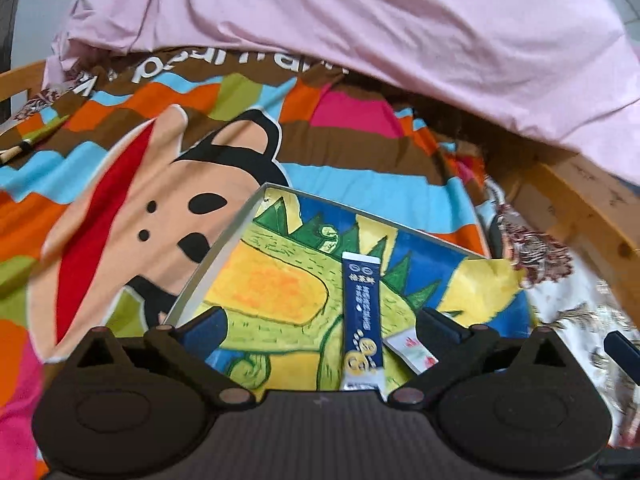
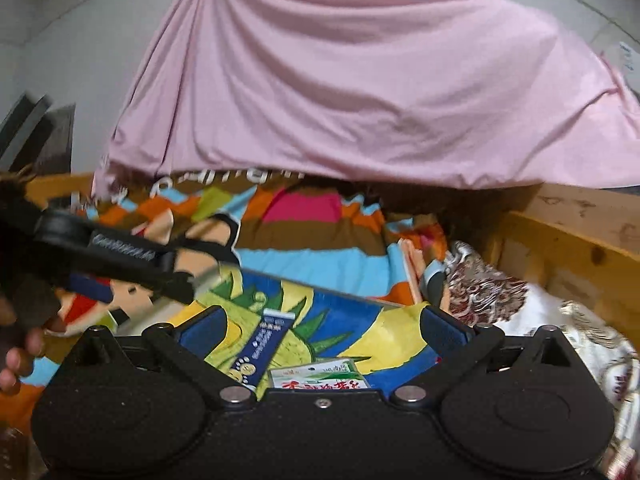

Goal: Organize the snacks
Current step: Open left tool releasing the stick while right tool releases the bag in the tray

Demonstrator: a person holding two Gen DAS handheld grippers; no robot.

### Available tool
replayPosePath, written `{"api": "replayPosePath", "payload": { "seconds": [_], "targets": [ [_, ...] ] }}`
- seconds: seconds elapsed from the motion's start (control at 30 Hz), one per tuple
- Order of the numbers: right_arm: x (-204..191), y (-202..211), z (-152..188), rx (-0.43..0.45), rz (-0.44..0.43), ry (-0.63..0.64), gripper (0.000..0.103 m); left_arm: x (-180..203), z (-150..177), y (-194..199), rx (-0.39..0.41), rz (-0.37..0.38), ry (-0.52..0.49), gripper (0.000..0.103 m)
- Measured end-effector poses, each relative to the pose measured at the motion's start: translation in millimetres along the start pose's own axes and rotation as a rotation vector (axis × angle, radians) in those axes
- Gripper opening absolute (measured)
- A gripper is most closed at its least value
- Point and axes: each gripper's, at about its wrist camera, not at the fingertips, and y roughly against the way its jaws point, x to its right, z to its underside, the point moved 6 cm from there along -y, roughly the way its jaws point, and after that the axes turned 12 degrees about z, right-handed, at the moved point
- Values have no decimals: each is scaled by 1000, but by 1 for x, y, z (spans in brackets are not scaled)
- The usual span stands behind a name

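Grippers, left and right, gape wide, holding nothing; blue sachet lies flat in the box.

So the whole thing was set on a bed with a loud striped bedspread, brown, orange, blue and pink bands with a big cartoon face printed on it, and a pink sheet was draped over the far end like a tent. A light wooden bed frame ran along the right side with a patterned white blanket bunched against it. Behind it all was a plain pale wall, and the light was soft and even.
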Motion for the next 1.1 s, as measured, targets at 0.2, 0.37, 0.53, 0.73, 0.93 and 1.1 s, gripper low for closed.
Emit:
{"api": "replayPosePath", "payload": {
  "seconds": [0.2, 0.37, 0.53, 0.73, 0.93, 1.1],
  "targets": [
    [0, 59, -13, 65, 55, -28, 102, -4, 10, 55, 24, 27, 11, 102],
    [1, 112, -16, 127, 77, -53, 102, -7, 19, 102, 61, 50, -8, 102],
    [-1, 156, -3, 134, 106, -82, 102, -4, 33, 145, 94, 67, -91, 102],
    [-6, 202, 19, 98, 110, -114, 102, -9, 54, 187, 128, 84, -121, 102],
    [-13, 242, 33, 96, 144, -118, 102, -15, 81, 222, 161, 120, -169, 102],
    [-28, 260, 40, 96, 172, -78, 102, -22, 103, 236, 149, 142, -204, 102]
  ]
}}
